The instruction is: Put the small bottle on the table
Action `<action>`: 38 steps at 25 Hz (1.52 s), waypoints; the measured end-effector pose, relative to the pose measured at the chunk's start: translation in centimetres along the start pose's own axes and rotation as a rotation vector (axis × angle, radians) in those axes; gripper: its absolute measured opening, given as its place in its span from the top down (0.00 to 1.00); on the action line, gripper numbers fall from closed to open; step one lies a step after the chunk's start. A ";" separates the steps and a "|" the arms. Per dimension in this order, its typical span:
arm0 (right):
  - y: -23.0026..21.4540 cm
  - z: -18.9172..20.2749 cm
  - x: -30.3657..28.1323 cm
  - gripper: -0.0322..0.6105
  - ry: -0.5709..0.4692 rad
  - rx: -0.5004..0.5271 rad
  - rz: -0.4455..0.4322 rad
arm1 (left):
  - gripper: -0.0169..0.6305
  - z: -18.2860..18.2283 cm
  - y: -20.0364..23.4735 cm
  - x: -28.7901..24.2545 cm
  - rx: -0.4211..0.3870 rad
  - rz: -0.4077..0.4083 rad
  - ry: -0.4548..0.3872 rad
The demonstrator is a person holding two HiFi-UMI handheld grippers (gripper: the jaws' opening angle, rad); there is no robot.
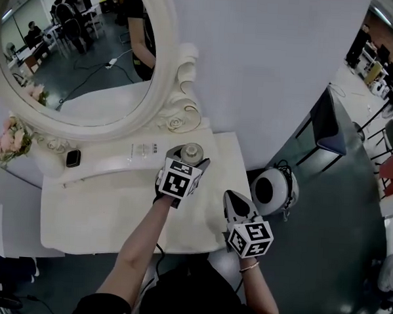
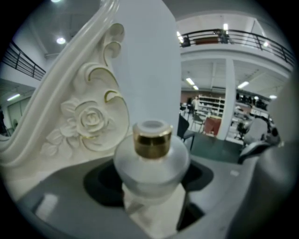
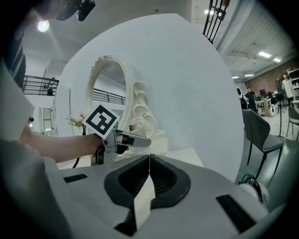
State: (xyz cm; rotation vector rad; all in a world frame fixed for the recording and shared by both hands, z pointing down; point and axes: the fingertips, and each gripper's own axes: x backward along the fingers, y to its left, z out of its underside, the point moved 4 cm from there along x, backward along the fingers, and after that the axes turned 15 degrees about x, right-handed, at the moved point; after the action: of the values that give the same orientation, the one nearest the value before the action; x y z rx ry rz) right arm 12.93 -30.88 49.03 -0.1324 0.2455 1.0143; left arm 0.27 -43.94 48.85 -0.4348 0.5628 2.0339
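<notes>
The small bottle (image 1: pixel 192 150) is frosted white glass with a gold collar (image 2: pixel 152 138) and a pale cap. My left gripper (image 1: pixel 188 160) is shut on it, and its jaws press the bottle's round body (image 2: pixel 152 164) from both sides. It is held upright over the back right part of the white dressing table (image 1: pixel 95 213), close to the carved rose (image 2: pixel 88 119) of the mirror frame. Whether its base touches the tabletop is hidden. My right gripper (image 1: pixel 233 197) is shut and empty near the table's right front edge; its view shows the left gripper (image 3: pixel 122 139) ahead.
A big oval mirror (image 1: pixel 77 55) in a white carved frame stands at the table's back. Pink flowers (image 1: pixel 10 139) and a small dark device (image 1: pixel 73 158) lie at the left. A round white object (image 1: pixel 272 188) and a dark chair (image 1: pixel 327 127) are on the floor to the right.
</notes>
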 end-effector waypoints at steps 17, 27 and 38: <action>-2.6 0.2 -1.6 0.94 0.022 -0.022 0.009 | 0.45 -2.5 1.7 -5.5 0.012 -0.039 0.026; -3.0 0.5 -1.6 0.94 0.035 -0.026 0.012 | 0.45 -2.7 1.8 -6.0 0.008 -0.048 0.015; -2.1 0.5 -1.2 0.94 0.032 -0.028 0.006 | 0.45 -2.7 1.8 -5.6 -0.005 -0.057 -0.030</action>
State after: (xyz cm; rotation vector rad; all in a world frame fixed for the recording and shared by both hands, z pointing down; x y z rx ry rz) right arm 14.15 -32.86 49.86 -0.1731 0.2609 1.0226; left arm 1.68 -50.16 49.88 -0.4177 0.5216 1.9849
